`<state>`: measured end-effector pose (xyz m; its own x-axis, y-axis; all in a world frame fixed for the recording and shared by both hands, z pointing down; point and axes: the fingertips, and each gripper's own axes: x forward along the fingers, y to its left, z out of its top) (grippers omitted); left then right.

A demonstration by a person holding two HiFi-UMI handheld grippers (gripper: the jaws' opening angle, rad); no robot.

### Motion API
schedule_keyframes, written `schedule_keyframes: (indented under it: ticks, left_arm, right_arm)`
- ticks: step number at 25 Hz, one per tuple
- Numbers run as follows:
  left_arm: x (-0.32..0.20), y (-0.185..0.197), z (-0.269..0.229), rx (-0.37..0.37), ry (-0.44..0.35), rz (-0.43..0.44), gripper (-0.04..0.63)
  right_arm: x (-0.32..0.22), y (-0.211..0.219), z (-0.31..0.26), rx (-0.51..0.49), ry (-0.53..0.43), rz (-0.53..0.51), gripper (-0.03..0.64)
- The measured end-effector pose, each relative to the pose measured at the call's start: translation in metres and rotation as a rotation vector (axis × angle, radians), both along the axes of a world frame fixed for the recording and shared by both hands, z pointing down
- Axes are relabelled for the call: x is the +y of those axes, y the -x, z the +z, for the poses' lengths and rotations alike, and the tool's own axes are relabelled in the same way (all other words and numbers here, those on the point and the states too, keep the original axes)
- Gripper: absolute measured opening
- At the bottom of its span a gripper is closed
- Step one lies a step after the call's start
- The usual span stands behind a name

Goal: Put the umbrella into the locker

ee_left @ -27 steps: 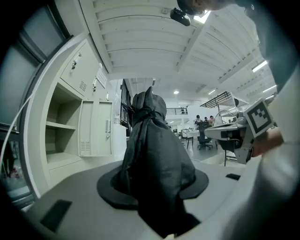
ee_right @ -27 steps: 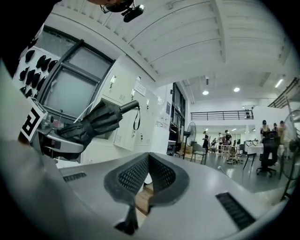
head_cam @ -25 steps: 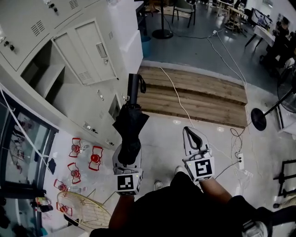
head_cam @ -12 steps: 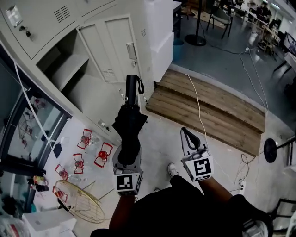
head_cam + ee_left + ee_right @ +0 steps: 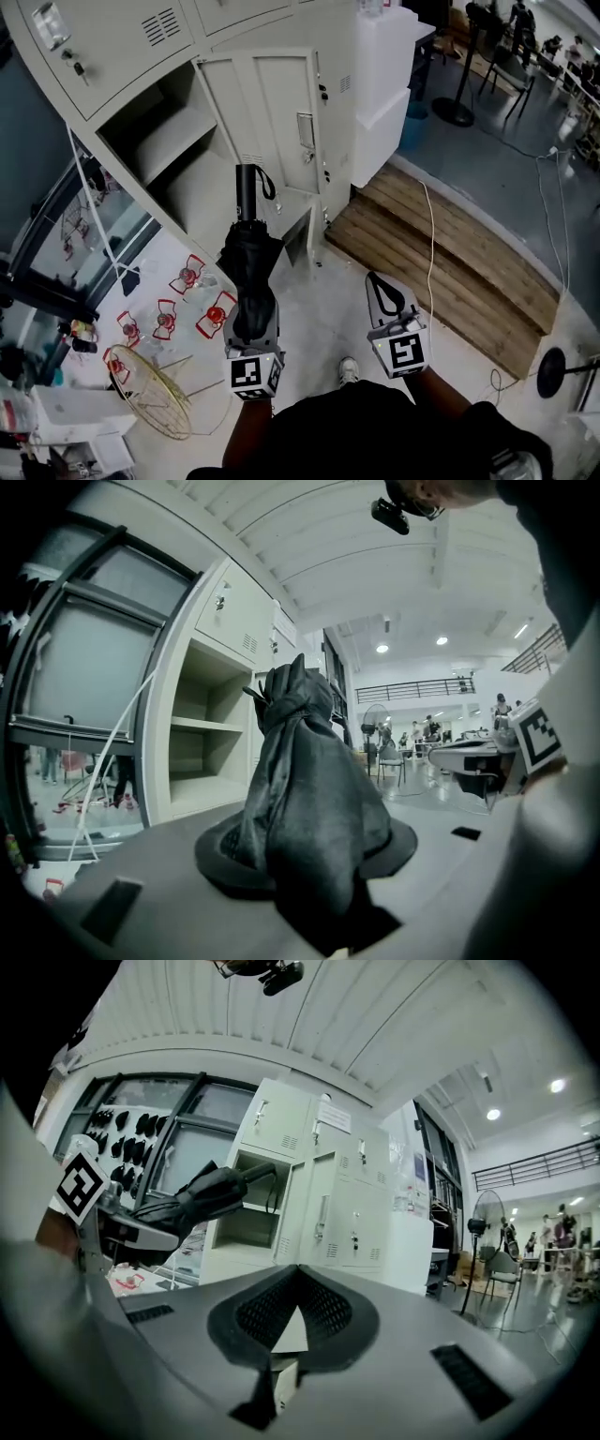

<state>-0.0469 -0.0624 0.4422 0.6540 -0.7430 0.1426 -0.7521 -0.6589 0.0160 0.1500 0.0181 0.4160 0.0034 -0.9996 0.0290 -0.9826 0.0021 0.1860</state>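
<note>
Umbrella [image 5: 249,262] sits pinched in my left gripper [image 5: 254,319], pointing level at the open locker [image 5: 159,141]; my right gripper [image 5: 382,286] rides alongside, jaws pressed together, empty.

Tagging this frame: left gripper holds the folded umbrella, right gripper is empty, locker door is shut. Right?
Not quite. The head view shows the locker door swung open, with the shelf inside the locker exposed. The rest holds: the left gripper holds the folded umbrella, and the right gripper is empty, its fingers together.
</note>
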Motion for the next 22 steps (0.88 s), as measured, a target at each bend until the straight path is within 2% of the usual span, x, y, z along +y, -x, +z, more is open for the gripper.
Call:
schedule_keyframes:
  ticks: [9, 16, 22]
  left_arm:
    - [-0.027, 0.011, 0.008, -0.008, 0.0, -0.196, 0.196]
    - [-0.061, 0.024, 0.024, -0.038, 0.027, -0.279, 0.196]
    - [-0.101, 0.037, 0.043, -0.06, 0.066, -0.317, 0.196]
  right_arm:
    - [-0.044, -0.014, 0.009, 0.005, 0.012, -0.155, -0.002]
    - [-0.091, 0.011, 0.02, 0.007, 0.023, -0.274, -0.002]
    - [-0.147, 0.037, 0.018, 0.017, 0.024, -0.355, -0.002]
